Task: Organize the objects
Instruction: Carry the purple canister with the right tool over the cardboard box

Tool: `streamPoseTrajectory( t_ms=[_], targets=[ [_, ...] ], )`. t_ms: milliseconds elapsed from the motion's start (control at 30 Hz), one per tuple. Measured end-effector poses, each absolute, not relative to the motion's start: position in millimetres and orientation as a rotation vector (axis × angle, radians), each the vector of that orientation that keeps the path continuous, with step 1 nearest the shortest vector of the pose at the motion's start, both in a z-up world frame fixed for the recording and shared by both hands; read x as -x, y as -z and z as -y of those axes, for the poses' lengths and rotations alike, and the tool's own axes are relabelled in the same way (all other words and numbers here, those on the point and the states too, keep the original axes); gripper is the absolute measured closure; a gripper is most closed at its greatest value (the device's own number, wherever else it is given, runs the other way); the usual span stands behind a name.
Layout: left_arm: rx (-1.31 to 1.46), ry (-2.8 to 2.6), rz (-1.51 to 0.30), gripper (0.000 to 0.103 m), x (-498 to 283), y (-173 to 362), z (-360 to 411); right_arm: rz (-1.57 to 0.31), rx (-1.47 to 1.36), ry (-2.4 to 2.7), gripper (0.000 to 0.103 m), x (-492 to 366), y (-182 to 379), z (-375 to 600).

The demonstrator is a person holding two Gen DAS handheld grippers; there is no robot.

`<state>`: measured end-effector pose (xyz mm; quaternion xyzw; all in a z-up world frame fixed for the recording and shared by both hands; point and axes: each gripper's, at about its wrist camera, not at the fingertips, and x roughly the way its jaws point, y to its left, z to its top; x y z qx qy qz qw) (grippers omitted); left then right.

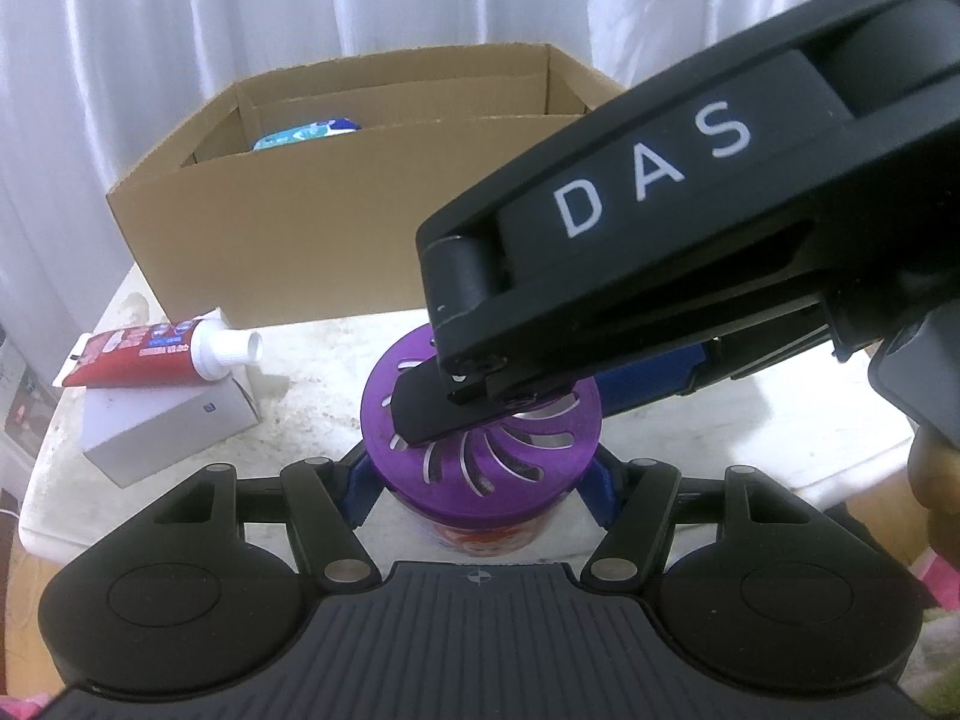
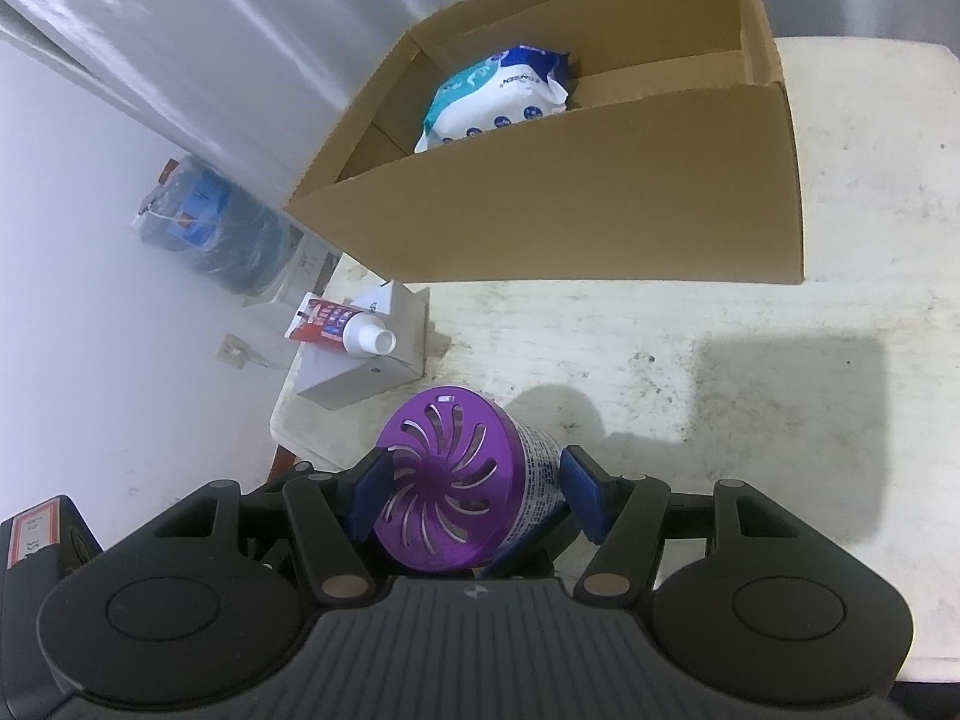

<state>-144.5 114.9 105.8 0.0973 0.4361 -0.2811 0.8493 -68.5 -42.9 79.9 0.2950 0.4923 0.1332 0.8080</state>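
Note:
A purple-lidded air-freshener can [image 1: 480, 450] sits between the blue pads of my left gripper [image 1: 480, 492], which is shut on its body. My right gripper [image 2: 474, 492] also has its pads on the same can [image 2: 444, 486], on the lid and upper body; its black housing [image 1: 690, 240] crosses the left wrist view from the upper right. An open cardboard box [image 2: 600, 198] stands behind, with a blue-white wipes pack [image 2: 498, 96] inside. A red toothpaste tube [image 1: 156, 351] lies on a white carton [image 1: 168, 426] at the left.
The stained white table [image 2: 690, 372] carries the box, the carton and the can. Its left edge is close to the carton. A water jug [image 2: 210, 228] stands on the floor beyond that edge. White curtains hang behind.

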Motion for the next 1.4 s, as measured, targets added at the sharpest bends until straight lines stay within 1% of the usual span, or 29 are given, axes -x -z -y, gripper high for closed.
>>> streamPoseTrajectory(
  t_ms=[800, 1100, 1400],
  targets=[
    [-0.220, 0.560, -0.838, 0.038, 173.0, -119.2, -121.9, -0.972, -0.620, -0.325, 0.038, 100.3, -99.3, 43.2],
    [-0.226, 0.523, -0.772, 0.038, 183.0, -133.1, -128.1, -0.908, -0.595, -0.359, 0.038, 108.5, -120.0, 39.9],
    [-0.249, 0.492, -0.697, 0.038, 174.8, -153.8, -134.4, -0.836, -0.565, -0.381, 0.037, 100.4, -147.3, 35.4]
  ],
)
